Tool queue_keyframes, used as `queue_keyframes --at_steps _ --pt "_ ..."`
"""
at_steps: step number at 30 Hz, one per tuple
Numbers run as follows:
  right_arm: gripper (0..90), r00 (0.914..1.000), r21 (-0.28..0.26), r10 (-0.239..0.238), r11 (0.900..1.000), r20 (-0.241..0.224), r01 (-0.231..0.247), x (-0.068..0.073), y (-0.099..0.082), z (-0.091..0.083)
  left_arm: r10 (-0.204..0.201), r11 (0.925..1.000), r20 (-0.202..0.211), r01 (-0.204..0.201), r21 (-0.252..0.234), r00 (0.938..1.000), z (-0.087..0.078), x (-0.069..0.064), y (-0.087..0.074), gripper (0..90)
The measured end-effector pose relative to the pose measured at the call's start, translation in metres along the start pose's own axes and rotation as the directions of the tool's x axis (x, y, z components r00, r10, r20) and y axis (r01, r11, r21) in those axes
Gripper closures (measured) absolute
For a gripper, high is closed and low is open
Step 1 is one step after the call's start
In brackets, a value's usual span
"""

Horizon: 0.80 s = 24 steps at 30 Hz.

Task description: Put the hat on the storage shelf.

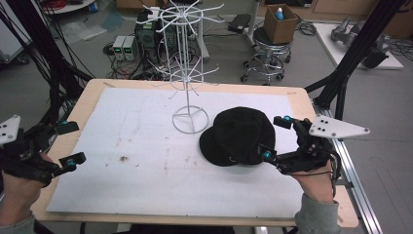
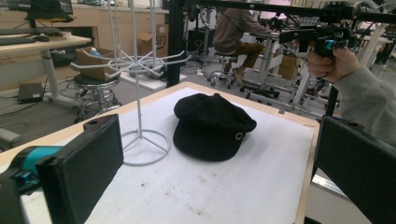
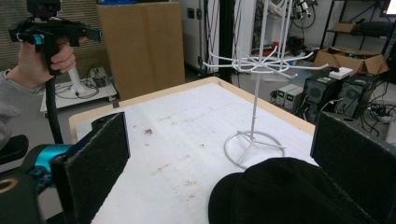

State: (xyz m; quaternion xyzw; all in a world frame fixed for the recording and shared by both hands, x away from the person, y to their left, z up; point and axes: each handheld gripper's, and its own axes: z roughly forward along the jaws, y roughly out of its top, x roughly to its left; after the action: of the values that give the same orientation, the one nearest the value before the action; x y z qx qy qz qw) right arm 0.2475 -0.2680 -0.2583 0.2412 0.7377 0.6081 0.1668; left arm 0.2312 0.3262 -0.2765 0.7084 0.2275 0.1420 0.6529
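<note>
Black hat (image 1: pixel 238 136) lies on the table (image 1: pixel 146 165) beside the white rack (image 1: pixel 187 68); right gripper (image 1: pixel 276 139) reaches it, jaws wide, holding nothing; next they should close on the hat's edge; left gripper (image 1: pixel 68 144) waits, wide open.

We see a grey floor (image 1: pixel 311 53) beyond the wooden worktop (image 1: pixel 83 105), strewn with cables. A stool (image 1: pixel 267 46) carries an open cardboard box (image 1: pixel 280 22). Computer units (image 1: pixel 124 46) stand nearby, and black frame posts (image 1: pixel 355 48) rise at the right.
</note>
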Motion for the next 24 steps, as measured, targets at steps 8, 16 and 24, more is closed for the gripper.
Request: queue_keyframes --at_steps 8,16,24 --pt "3.6 0.9999 0.007 0.009 0.9999 0.009 -0.009 -0.004 -0.004 0.001 -0.001 1.0000 -0.001 0.001 0.004 1.0000 0.001 0.000 0.000 1.8" --pt "3.6 0.9999 0.010 0.005 0.9999 0.009 -0.005 -0.009 -0.002 0.003 -0.004 0.9999 -0.001 0.004 0.016 1.0000 0.004 -0.001 -0.002 1.8" --pt "3.6 0.9999 0.045 0.005 0.9990 0.016 -0.006 -0.037 -0.003 0.020 -0.006 0.9999 0.000 0.006 0.016 1.0000 0.005 -0.001 -0.002 1.8"
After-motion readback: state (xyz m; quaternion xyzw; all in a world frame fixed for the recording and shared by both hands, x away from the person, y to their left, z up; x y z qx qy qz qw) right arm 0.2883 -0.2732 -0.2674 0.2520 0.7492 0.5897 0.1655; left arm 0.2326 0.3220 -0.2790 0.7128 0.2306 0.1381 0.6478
